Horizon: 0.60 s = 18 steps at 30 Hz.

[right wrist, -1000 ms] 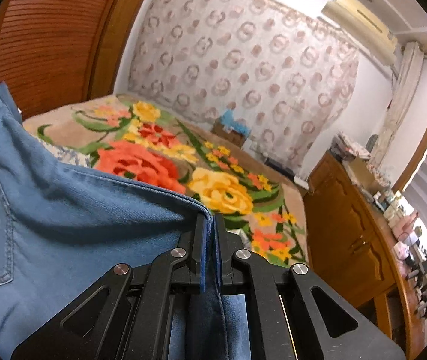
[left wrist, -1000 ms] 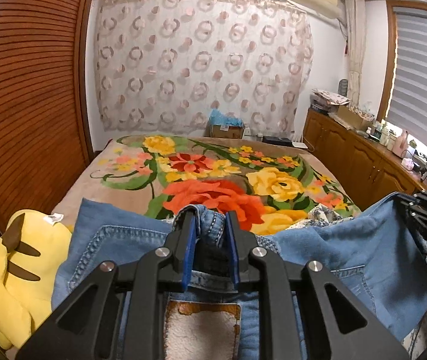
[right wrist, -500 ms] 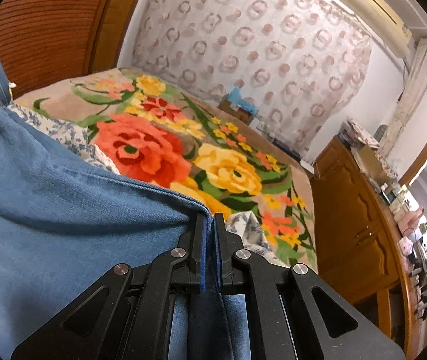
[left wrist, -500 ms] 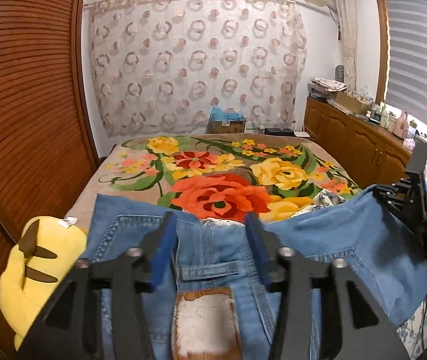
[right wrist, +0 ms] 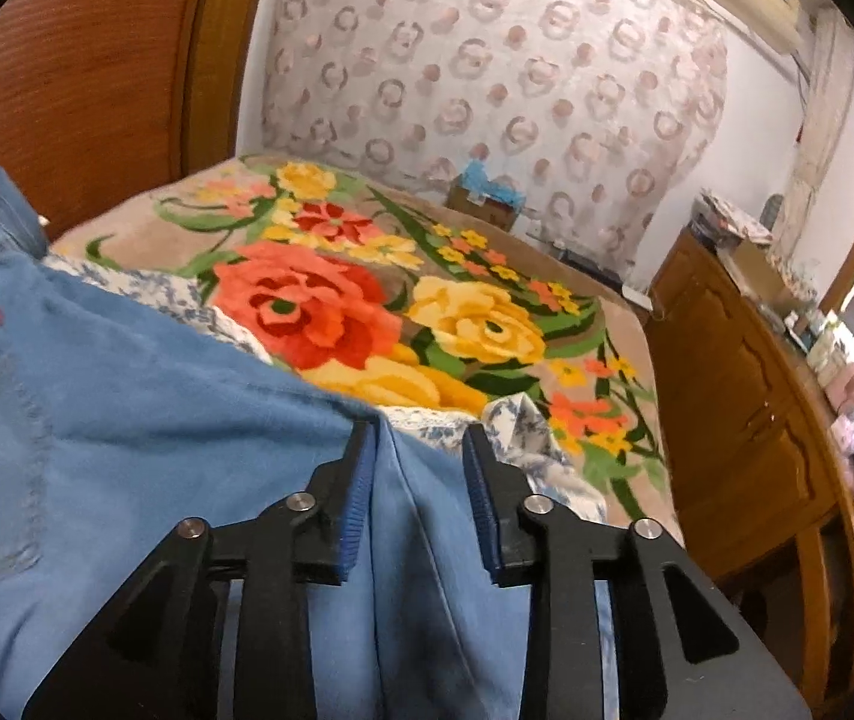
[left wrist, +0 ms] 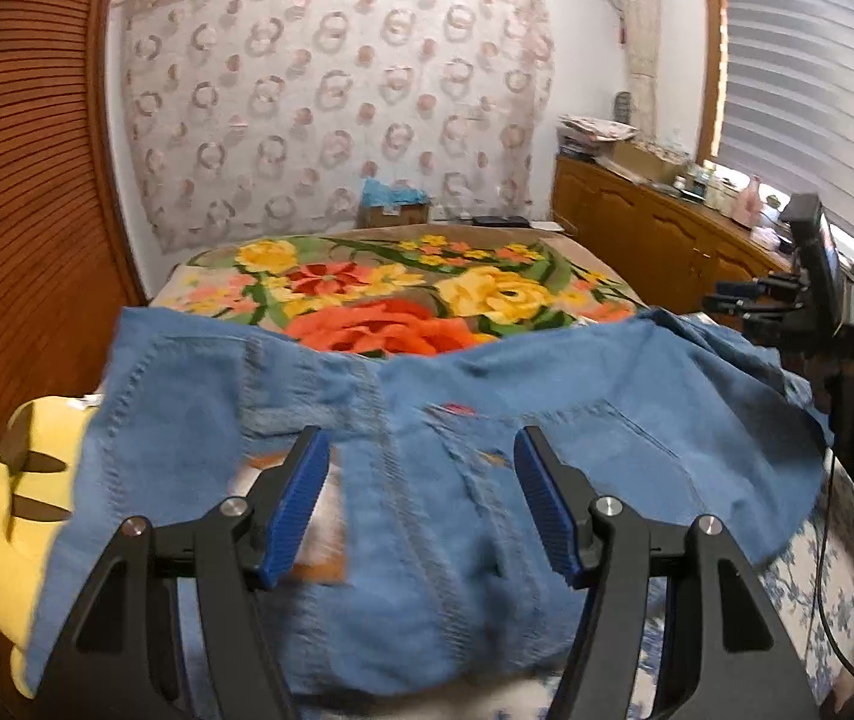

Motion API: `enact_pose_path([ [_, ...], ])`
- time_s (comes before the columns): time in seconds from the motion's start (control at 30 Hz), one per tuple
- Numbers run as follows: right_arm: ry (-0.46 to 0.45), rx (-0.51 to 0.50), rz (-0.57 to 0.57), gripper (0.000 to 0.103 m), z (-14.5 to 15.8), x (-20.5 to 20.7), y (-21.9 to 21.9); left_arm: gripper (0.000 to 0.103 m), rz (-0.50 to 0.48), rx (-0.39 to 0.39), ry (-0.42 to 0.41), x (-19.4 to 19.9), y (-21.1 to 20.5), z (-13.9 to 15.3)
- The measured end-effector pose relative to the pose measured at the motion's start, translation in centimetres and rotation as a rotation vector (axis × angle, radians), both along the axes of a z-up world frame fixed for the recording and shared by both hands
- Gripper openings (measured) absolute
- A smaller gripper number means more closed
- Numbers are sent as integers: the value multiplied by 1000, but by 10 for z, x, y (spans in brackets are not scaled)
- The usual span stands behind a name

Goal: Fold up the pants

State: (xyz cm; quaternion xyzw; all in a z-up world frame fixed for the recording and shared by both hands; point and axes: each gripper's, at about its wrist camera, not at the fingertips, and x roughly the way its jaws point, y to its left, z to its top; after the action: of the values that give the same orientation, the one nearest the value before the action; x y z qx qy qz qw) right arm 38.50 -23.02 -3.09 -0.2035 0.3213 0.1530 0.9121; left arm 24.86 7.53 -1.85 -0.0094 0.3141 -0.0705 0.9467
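Observation:
Blue denim pants lie across the near end of the bed, waistband and back pocket facing me. My left gripper is open wide, its blue pads above the cloth and holding nothing. In the right wrist view the pants spread to the left, and my right gripper is open with a fold of denim lying loose between its blue pads. The right gripper also shows at the right edge of the left wrist view.
The bed carries a flowered blanket and a blue-and-white patterned sheet. A yellow plush toy lies at the left. A wooden slatted wall stands left; a wooden cabinet with clutter stands right.
Both grippers have opened and let go of the pants. The left one opened first and pulled back; the right one opened just now. The denim dropped onto the bed.

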Motion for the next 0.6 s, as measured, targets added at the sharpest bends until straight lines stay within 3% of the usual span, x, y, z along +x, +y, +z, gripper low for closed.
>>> enact_pose_path([
  [0.1,15,36,2,37,6,-30,-20,63,-35,-14,-7,-5,-14,-10],
  [0.23,73,78,-5,50,0,-60,-37,64,-70,-23,25,0,-27,-27],
  [0.43,107,47,-76,51,-16,-74,-50,64,-72,63,22,2,-43,-41],
  [0.6,149,105,-136,51,-28,-63,-66,64,-68,53,19,0,-43,-46],
])
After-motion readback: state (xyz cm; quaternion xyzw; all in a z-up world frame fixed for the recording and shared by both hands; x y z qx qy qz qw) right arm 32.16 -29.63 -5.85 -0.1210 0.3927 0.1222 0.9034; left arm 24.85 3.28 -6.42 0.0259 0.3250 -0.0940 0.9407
